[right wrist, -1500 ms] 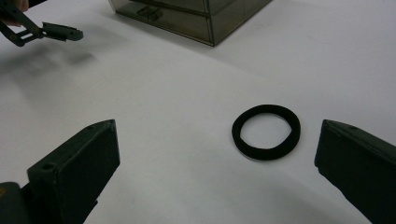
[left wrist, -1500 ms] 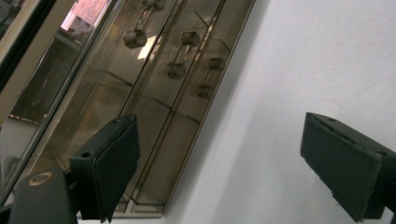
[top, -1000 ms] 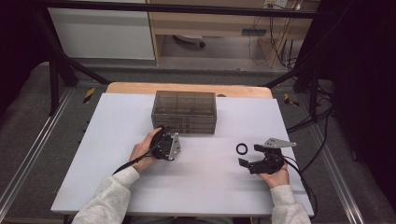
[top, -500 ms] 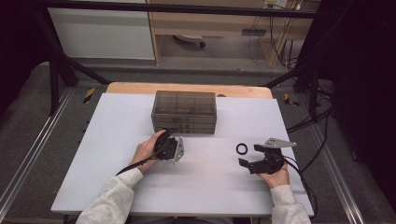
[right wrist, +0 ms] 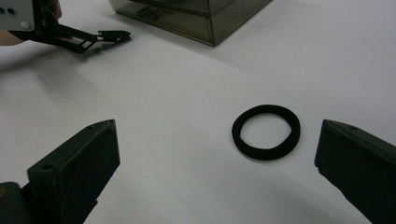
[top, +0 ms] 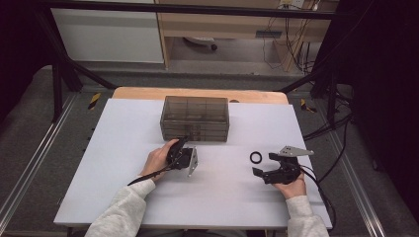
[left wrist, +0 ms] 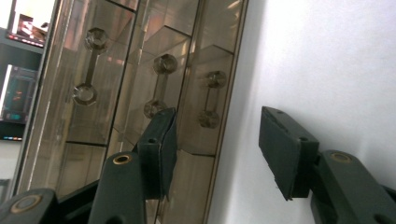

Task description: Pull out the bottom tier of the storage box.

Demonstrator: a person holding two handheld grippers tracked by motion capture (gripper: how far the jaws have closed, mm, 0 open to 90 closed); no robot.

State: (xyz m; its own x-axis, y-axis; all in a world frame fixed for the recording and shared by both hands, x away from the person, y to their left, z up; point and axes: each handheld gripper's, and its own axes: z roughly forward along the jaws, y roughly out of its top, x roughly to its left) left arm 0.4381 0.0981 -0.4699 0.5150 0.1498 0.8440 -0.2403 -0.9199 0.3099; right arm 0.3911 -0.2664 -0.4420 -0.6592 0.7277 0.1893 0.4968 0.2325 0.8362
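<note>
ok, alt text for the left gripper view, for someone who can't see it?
The left gripper, its two black jaws apart with nothing between them and just now closing, points at the front of a smoky clear drawer box with three bar handles. One jaw overlaps the drawer fronts; the other is over the white table.

Two light grey knitted sleeves [top: 118, 212] are worn. Each black hand-held gripper [top: 184, 143] is topped by a grey three-cornered plate [top: 295, 151]; a black cable [top: 148, 176] trails behind; brass-coloured rivets [left wrist: 122, 159] mark the linkages.
</note>
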